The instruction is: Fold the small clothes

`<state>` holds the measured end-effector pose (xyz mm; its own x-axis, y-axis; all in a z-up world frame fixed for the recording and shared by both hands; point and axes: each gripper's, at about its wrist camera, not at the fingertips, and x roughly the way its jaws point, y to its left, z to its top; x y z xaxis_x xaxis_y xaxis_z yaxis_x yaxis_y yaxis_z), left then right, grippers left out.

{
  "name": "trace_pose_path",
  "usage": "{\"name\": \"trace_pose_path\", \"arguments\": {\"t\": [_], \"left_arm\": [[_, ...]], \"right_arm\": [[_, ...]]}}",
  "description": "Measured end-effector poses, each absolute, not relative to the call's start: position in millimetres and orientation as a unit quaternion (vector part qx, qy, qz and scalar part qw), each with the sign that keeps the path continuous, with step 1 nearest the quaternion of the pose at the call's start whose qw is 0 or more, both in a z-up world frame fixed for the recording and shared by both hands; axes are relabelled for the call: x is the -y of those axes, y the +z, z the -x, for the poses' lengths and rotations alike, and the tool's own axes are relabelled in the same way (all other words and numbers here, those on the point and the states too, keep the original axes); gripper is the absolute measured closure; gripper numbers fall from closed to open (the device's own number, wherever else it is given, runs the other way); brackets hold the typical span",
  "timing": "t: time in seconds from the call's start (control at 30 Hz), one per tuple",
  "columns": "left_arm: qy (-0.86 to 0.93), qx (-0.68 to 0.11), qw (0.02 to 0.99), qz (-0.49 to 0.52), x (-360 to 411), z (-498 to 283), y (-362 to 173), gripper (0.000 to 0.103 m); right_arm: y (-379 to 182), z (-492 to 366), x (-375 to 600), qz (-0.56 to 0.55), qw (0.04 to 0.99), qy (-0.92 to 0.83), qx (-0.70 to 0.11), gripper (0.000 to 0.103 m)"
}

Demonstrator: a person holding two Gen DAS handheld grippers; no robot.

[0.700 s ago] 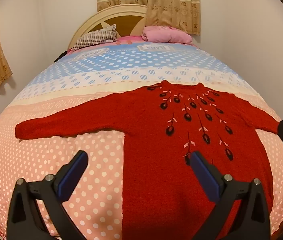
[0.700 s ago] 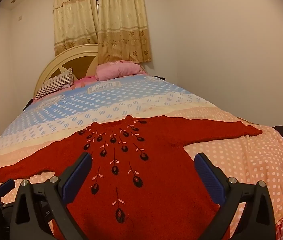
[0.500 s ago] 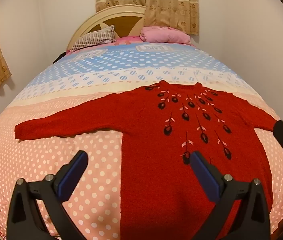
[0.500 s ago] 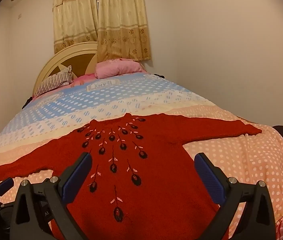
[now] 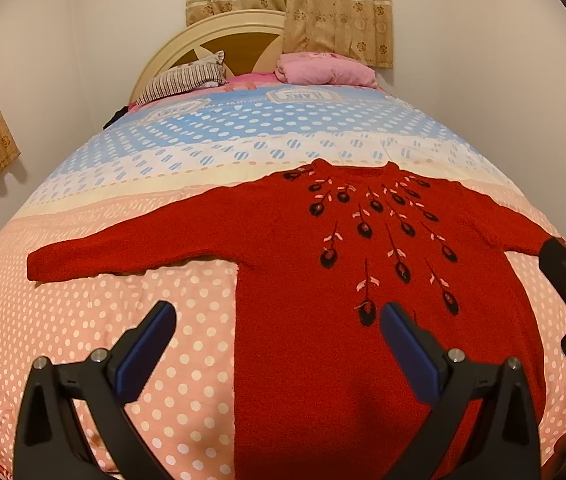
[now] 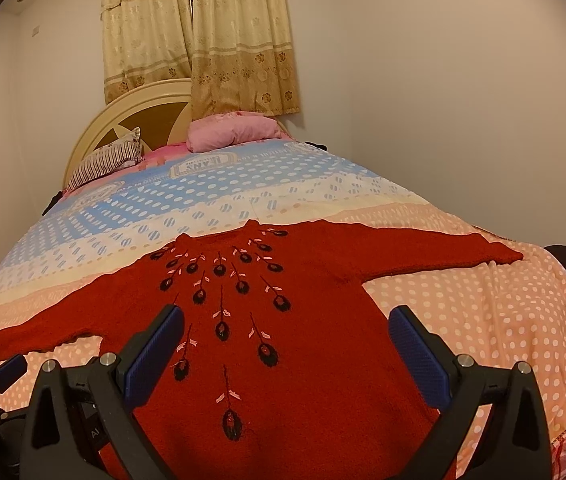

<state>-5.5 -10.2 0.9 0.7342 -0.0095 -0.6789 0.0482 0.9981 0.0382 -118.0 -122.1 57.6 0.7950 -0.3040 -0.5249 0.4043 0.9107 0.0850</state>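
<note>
Red sweater [image 5: 323, 280], knitted, with dark flower embroidery fanning down from the collar: lies flat and face up on the bed [image 5: 83, 320], sleeves stretched out to both sides, on the pink dotted part of the cover. Left gripper [image 5: 275, 344]: fingers spread wide, holding nothing, poised over the sweater's lower left edge. Right gripper [image 6: 283, 344]: fingers spread wide, holding nothing, poised over the sweater's lower body. Striped pillow [image 5: 183, 80] and pink pillow [image 5: 323, 70] at the headboard [image 6: 131, 116]; curtains [image 6: 203, 32] behind.
</note>
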Motion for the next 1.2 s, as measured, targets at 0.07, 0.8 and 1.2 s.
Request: {"name": "trace_pose_path", "arguments": {"t": [0.07,0.8,1.2], "left_arm": [[-0.015,-0.36,0.932,-0.028,9.8,4.1,-0.1,0.0],[-0.018,-0.371,0.928,-0.035,12.0,-6.3,-13.2,0.0],[-0.006,-0.35,0.934,-0.072,22.6,-36.9,-15.0,0.0]], "right_arm": [[56.8,117.4,122.9,-0.098,0.942,-0.188,-0.26,0.001],[48.4,104.2,133.2,-0.097,0.934,-0.201,-0.278,0.001],[42.2,84.8,158.6,-0.098,0.928,-0.218,-0.286,0.001]]}}
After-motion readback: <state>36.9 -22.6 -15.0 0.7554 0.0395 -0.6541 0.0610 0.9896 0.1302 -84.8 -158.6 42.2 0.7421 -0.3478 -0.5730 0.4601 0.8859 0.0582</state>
